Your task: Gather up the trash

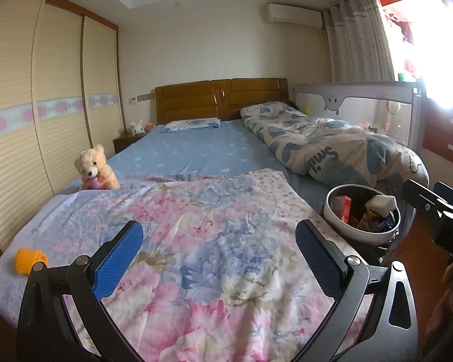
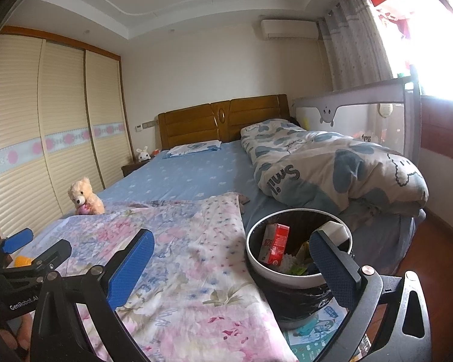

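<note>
Bedroom light from the window falls across the bed point(image 1: 196, 154), where a floral sheet point(image 1: 202, 241) fills the lower middle of the frame, an orange foam net point(image 1: 30, 260) lies at lower left, and the trash bin point(image 1: 359, 233) with a red carton point(image 2: 275, 242) and wrappers stands at lower right off the bed's edge. Both the left claw point(image 1: 219, 258) and the right claw point(image 2: 232, 268) are spread wide and hold nothing. Judging by the task, the orange net is the piece left to fetch: the left claw should come down over it, pinch lightly without snagging the sheet, then carry it across to the bin; readable writing includes "Smil" on the quilt point(image 2: 332, 169) and "GenRobot.AI" on the claw body.
</note>
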Demonstrator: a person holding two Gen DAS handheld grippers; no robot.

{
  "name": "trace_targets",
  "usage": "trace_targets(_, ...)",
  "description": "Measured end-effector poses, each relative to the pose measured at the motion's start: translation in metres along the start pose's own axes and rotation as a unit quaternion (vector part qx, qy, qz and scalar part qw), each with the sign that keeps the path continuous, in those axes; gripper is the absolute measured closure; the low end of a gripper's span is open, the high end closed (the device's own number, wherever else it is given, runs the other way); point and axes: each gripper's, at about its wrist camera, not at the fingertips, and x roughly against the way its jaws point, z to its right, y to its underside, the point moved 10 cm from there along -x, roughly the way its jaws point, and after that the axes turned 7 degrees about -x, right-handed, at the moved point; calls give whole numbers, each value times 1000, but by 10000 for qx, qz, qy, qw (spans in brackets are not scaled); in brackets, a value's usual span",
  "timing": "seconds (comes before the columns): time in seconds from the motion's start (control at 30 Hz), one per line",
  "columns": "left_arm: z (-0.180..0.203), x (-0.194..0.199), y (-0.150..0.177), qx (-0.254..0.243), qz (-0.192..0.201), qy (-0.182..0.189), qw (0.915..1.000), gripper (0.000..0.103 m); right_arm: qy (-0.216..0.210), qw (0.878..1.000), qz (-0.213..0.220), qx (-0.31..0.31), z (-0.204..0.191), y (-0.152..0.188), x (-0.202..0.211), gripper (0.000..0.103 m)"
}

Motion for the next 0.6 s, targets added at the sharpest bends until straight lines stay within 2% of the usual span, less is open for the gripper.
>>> trace_targets(0.6, -1, -11, 6, 14, -101, 69, 9999, 0, 15, 9999, -95, -66, -1, 6, -9, 0)
